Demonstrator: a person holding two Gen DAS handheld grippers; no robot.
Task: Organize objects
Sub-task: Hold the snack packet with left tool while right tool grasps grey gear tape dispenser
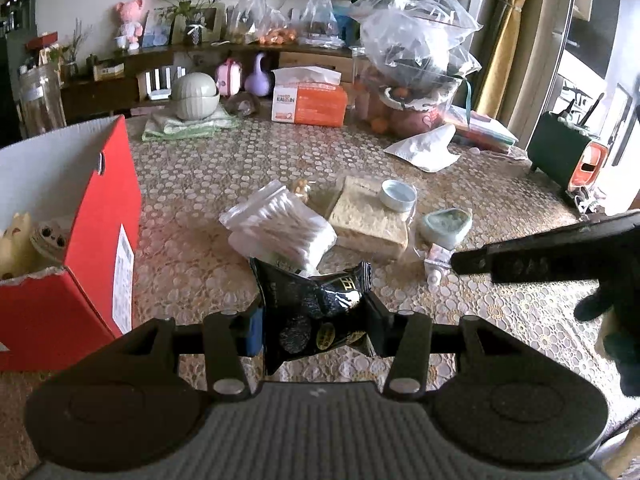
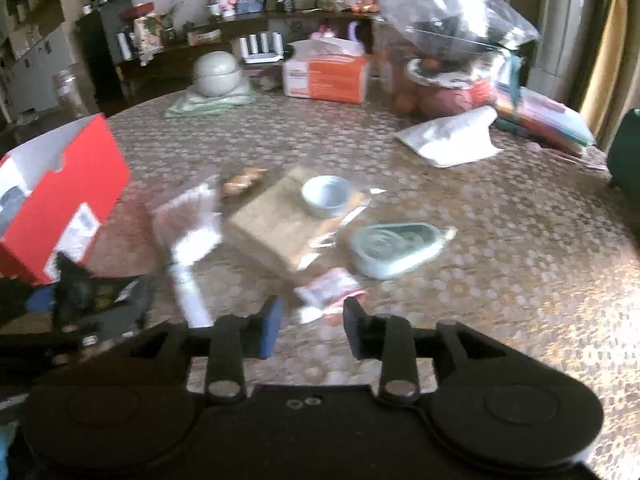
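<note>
We see the black snack packet pinched between the fingers of the left gripper, raised above the tabletop with its crimped top edge pointing away from us. Just beyond it on the tabletop lies a clear bag of cotton swabs, and beside that a tan wrapped block with a small round tin resting on its far corner. Right of the block sit a pale green teardrop-shaped case and a small pink-and-white sachet. The open red box stands to the left, with a cream figurine showing inside it.

The right gripper hangs over the sachet; its fingers stand at their narrowest with a bare gap between them and hold nothing. Its view is blurred. At the far edge of the tabletop we make out an orange tissue box and large clear plastic bags.
</note>
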